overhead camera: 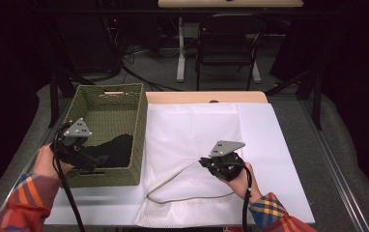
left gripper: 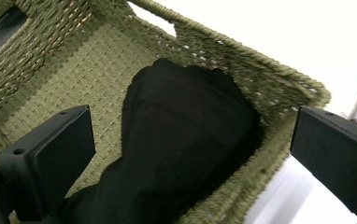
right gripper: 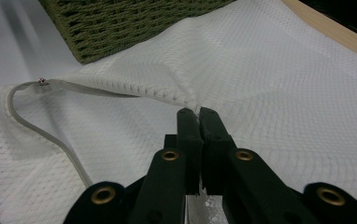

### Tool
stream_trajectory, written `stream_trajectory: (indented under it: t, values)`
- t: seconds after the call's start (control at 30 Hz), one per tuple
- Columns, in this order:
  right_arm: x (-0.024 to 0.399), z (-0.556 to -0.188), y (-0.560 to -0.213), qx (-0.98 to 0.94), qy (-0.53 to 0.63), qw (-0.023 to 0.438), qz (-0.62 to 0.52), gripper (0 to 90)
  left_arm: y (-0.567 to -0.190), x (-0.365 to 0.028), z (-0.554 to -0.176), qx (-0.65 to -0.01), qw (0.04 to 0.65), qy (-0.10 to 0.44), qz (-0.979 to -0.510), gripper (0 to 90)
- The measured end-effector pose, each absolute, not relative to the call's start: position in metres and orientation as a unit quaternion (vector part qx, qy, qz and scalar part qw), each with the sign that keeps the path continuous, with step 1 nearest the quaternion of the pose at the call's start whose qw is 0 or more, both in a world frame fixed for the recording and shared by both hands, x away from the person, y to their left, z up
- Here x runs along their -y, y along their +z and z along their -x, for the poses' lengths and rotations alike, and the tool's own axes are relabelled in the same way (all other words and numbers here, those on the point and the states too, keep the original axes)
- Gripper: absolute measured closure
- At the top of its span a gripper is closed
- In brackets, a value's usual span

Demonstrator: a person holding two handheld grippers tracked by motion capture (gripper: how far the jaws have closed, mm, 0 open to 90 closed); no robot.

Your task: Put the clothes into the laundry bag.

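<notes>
High view: woven olive-green basket (overhead camera: 109, 133) standing on the counter (overhead camera: 293, 159) at its left side, with a black garment (overhead camera: 111, 150) bunched in the near end. Left gripper (overhead camera: 97, 162) poised over the basket's near rim, just above the black garment, grey three-cornered plate on top, cable trailing down past a plaid sleeve (overhead camera: 25, 191). White mesh laundry bag (overhead camera: 192, 140) spread flat to the right of the basket, its left edge touching the basket's side, a grey drawstring (overhead camera: 182, 199) looping across the bag's near part. Right gripper (overhead camera: 205, 162) low on the bag, at a pinched fold near the middle. An empty chair (overhead camera: 226, 43) well beyond the counter.

Left gripper view: two black jaws set wide apart, nothing between the pads. Black garment (left gripper: 186, 140) lying below and between them on the basket's woven floor (left gripper: 88, 79), pressed against the far wall. White surface visible past the rim at right.

Right gripper view: jaws closed tight on a raised ridge of the white mesh laundry bag (right gripper: 279, 88), fabric pulled up into a small peak at the tips. Drawstring (right gripper: 41, 130) curving across the mesh at left. Corner of the basket (right gripper: 120, 23) just behind the bag.
</notes>
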State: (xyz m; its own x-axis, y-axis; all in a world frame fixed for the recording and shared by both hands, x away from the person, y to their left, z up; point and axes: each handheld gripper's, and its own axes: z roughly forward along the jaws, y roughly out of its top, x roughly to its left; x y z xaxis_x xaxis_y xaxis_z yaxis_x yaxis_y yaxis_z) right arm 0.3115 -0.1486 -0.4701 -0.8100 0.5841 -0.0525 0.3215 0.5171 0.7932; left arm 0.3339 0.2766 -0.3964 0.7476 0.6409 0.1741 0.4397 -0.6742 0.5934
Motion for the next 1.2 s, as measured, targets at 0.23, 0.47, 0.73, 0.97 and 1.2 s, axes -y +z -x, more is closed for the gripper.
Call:
stream_trajectory:
  t: [0.23,0.47,0.73,0.97,1.2]
  values:
    - [0.149,-0.311,-0.470,-0.856,0.414,0.160,-0.264,88.5,-0.394,-0.273,-0.354,-0.291,0.234,0.176,-0.911,0.0]
    - [0.149,-0.311,-0.470,-0.856,0.415,0.160,-0.265,88.5,-0.399,-0.272,-0.373,-0.288,0.193,0.162,-0.924,0.0]
    - [0.149,-0.312,-0.470,-0.857,0.414,0.159,-0.264,88.5,-0.407,-0.271,-0.393,-0.288,0.158,0.139,-0.934,0.0]
    - [0.149,-0.312,-0.471,-0.857,0.413,0.158,-0.265,88.5,-0.420,-0.269,-0.407,-0.284,0.124,0.116,-0.944,0.0]
    - [0.149,-0.312,-0.471,-0.857,0.413,0.158,-0.265,88.4,-0.434,-0.265,-0.417,-0.281,0.097,0.091,-0.951,0.0]
